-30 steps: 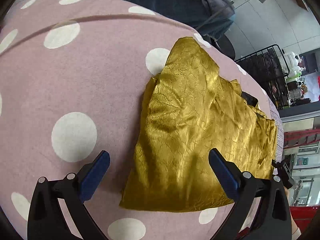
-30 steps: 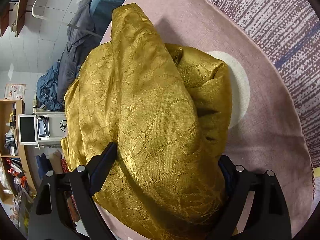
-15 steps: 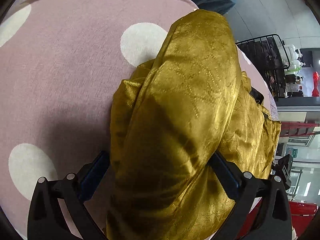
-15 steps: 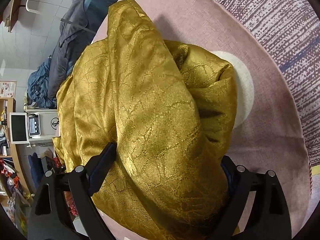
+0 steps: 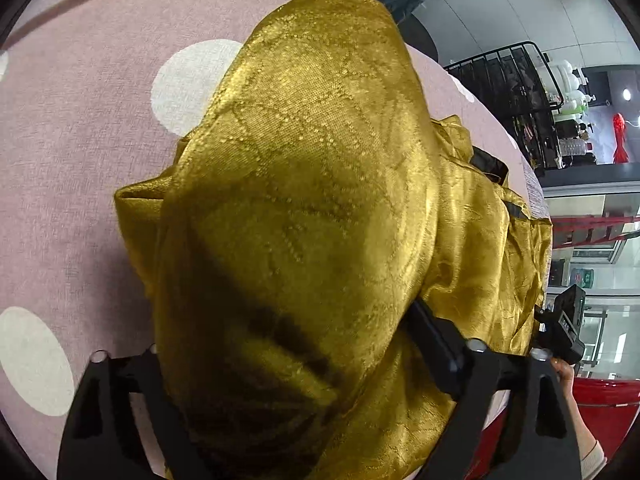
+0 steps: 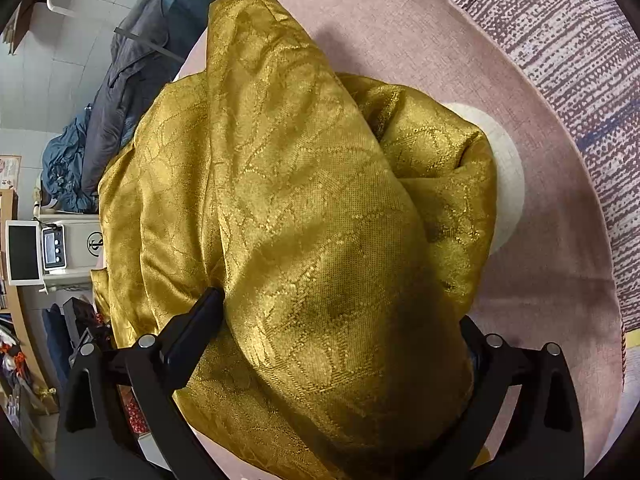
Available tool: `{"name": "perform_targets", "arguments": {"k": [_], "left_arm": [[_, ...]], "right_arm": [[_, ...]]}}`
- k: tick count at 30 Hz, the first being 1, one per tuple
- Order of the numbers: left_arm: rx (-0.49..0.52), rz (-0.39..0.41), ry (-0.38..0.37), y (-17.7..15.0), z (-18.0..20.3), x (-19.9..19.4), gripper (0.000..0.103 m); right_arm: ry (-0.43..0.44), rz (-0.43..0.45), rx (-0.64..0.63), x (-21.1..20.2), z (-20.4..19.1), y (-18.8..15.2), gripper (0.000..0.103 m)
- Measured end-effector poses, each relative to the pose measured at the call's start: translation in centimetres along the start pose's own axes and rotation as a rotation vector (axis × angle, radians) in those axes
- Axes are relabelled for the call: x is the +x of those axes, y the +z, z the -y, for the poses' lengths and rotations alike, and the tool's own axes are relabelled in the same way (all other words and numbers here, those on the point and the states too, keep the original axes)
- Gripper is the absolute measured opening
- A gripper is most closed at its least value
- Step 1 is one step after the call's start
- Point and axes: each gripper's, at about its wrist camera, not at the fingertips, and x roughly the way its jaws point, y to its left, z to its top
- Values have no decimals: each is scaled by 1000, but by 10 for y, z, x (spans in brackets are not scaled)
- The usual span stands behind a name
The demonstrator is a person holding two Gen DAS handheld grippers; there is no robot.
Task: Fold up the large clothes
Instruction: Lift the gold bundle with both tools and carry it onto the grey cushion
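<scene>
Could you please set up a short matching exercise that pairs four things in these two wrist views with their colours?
Things:
1. garment
2. bed cover
3. wire rack
4. screen frame

Colours:
A. black
B. pink with white dots
C. white
D. shiny gold

Pairs: 1-D, 2-B, 3-A, 4-C

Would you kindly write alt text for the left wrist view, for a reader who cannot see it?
A bulky fold of shiny gold fabric fills the frame, bunched between the fingers of the left claw, which has just been closing. It lies on a pink cover with white dots.
</scene>
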Motion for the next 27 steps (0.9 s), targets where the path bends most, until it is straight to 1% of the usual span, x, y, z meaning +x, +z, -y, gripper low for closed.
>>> {"name": "perform_targets", "arguments": {"k": [1, 2, 4, 5, 6, 7, 9, 10, 11, 12, 14, 17, 21, 22, 24, 27], "left_arm": [[1, 11, -7, -3, 2, -3, 72], [3, 18, -10, -6, 6, -5, 67], [10, 28, -7, -13, 10, -10, 59], [9, 30, -6, -15, 12, -12, 54], [7, 33, -7, -18, 12, -16, 48], [5, 39, -10, -22, 14, -20, 46], [1, 48, -24, -28, 14, -30, 34], [3, 54, -33, -32, 15, -36, 31], [6, 60, -41, -36, 16, -42, 27], [10, 68, -48, -41, 18, -48, 26], [16, 86, -77, -51, 21, -62, 24], [42, 112, -118, -73, 28, -85, 22], [123, 112, -92, -107, 42, -106, 21], [140, 107, -83, -117, 44, -109, 21], [164, 95, -74, -133, 45, -113, 21], [185, 81, -62, -153, 45, -116, 21]], "right_arm": [[-7, 4, 1, 0, -1, 0, 96], [-18, 9, 1, 0, -3, -2, 95], [-51, 21, -6, -3, -4, -7, 91], [-65, 27, -10, -5, -6, -11, 85], [-74, 37, -14, -6, -8, -14, 76], [-62, 43, -14, -8, -9, -17, 69], [-47, 66, -8, -15, -14, -24, 49], [-49, 75, -13, -18, -17, -28, 45], [-54, 86, -26, -22, -21, -32, 37], [-61, 93, -39, -25, -24, -36, 32], [-63, 109, -62, -34, -30, -46, 26], [-5, 141, -53, -54, -34, -67, 22], [80, 168, -62, -86, -38, -104, 17], [65, 181, -60, -93, -40, -114, 17], [70, 180, -82, -104, -42, -140, 16], [33, 175, -114, -114, -45, -180, 16]]}}
